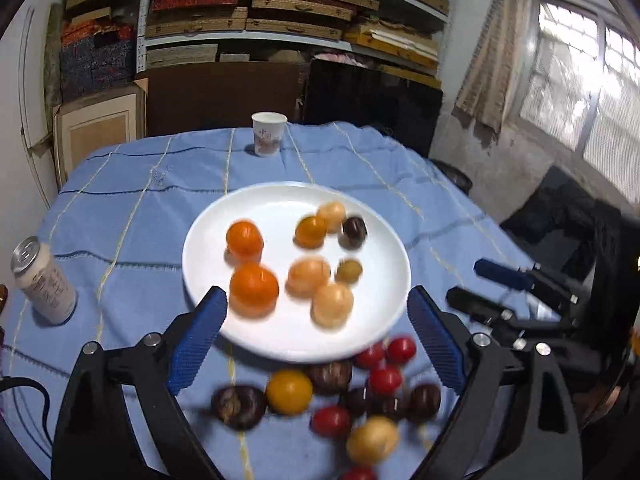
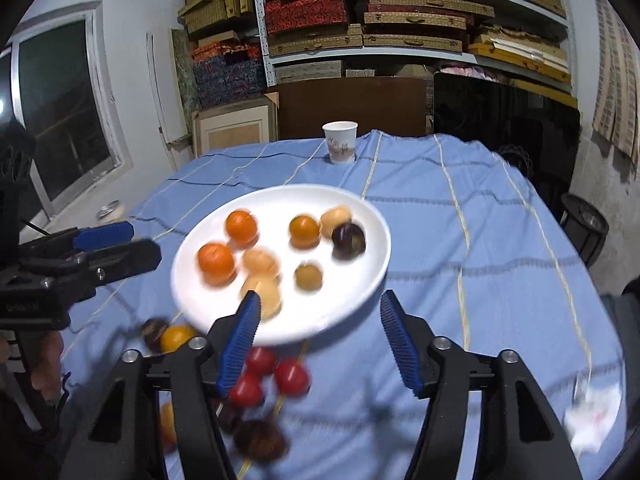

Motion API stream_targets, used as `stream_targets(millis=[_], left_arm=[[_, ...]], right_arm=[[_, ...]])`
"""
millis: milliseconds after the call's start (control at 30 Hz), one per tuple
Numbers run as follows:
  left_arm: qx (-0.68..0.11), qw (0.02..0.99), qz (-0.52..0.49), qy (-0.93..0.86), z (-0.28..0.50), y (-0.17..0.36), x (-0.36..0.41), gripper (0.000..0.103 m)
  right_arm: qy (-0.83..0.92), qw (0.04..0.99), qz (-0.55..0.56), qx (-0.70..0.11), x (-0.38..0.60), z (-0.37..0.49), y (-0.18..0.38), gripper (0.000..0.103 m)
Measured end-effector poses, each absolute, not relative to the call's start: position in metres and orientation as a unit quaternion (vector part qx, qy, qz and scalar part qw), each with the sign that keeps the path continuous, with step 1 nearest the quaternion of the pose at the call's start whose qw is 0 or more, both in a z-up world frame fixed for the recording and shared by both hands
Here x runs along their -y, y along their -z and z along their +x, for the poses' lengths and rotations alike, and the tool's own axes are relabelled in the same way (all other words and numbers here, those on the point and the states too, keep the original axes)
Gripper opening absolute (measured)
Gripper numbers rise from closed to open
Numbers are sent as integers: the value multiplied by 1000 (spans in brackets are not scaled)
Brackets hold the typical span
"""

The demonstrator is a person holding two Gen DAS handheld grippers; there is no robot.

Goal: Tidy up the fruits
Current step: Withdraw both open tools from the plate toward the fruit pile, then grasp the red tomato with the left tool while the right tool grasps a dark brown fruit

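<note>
A: Where do you stand with the fruit?

B: Both your hand-held grippers are empty. The left hand-held gripper (image 1: pixel 316 320) has its jaws spread wide over the near rim of the white plate (image 1: pixel 256 204); the right hand-held gripper (image 2: pixel 318 320) has its jaws parted, nothing between them. Seven fruits sit on the plate, oranges (image 1: pixel 245 240) toward 9 o'clock, a dark fruit (image 1: pixel 353 232) at 2 o'clock.

A: And the rest?

B: The loose pile (image 1: pixel 340 396) lies on the blue-clothed bench (image 1: pixel 120 208), just off the plate's 6 o'clock edge: red, dark and yellow pieces. You look to be between picks. Next, I judge, drop one gripper onto a single fruit at the pile's edge, since they touch and will roll.
</note>
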State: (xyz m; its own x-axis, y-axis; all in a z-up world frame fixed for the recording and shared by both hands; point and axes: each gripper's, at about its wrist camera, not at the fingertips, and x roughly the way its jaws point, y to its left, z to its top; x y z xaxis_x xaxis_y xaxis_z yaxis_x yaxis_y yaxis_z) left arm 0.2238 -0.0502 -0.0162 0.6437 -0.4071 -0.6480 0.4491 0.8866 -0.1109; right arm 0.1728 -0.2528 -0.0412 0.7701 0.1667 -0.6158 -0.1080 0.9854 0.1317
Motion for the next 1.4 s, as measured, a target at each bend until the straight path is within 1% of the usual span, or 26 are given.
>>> stream_targets(millis=[167,267,400,467,500,533,567,600,633,667,700,767,1067,1233,1267,1300,1333,1400], left_arm=[[-363,897,91,236,158,52,35,89],[-376,888,106,241,131,70,31,89],[-383,884,111,244,113,84,34,89],[-390,882,107,244,115,89,37,85],[-390,881,108,244,116,91,39,79],[-394,880,112,242,118,93,42,71],[-402,876,115,242,120,98,45,65],[-409,872,114,245,123,102,47,51],[-421,866,109,248,126,108,49,46],[-429,862,107,250,129,112,50,43],[-432,859,105,253,129,115,51,38],[-422,863,107,259,126,114,52,28],[-382,880,54,278,120,102,36,28],[-379,881,39,280,120,101,32,28],[-380,881,39,280,120,101,31,28],[-379,881,38,281,120,101,31,28],[-379,881,37,280,120,101,31,28],[-380,881,36,281,120,101,31,28]], right_arm=[[-82,937,64,-333,254,126,64,63],[-86,932,88,-342,258,112,84,63],[-88,916,122,-371,263,112,102,63],[-87,914,127,-374,263,110,105,63],[-87,915,125,-373,262,109,105,63],[-90,917,122,-369,261,107,105,63],[-90,918,120,-367,260,106,105,63],[-91,919,118,-366,260,105,104,63],[-92,919,118,-365,260,105,104,63],[-93,918,119,-366,261,104,105,63],[-93,918,119,-367,261,105,105,63],[-95,917,121,-369,261,105,105,63],[-100,915,116,-374,259,106,105,63],[-93,916,58,-387,239,108,103,63],[-95,915,40,-390,233,109,103,62],[-96,914,22,-393,227,111,102,55],[-99,911,3,-399,219,114,101,51],[-101,907,-17,-408,211,120,101,51]])
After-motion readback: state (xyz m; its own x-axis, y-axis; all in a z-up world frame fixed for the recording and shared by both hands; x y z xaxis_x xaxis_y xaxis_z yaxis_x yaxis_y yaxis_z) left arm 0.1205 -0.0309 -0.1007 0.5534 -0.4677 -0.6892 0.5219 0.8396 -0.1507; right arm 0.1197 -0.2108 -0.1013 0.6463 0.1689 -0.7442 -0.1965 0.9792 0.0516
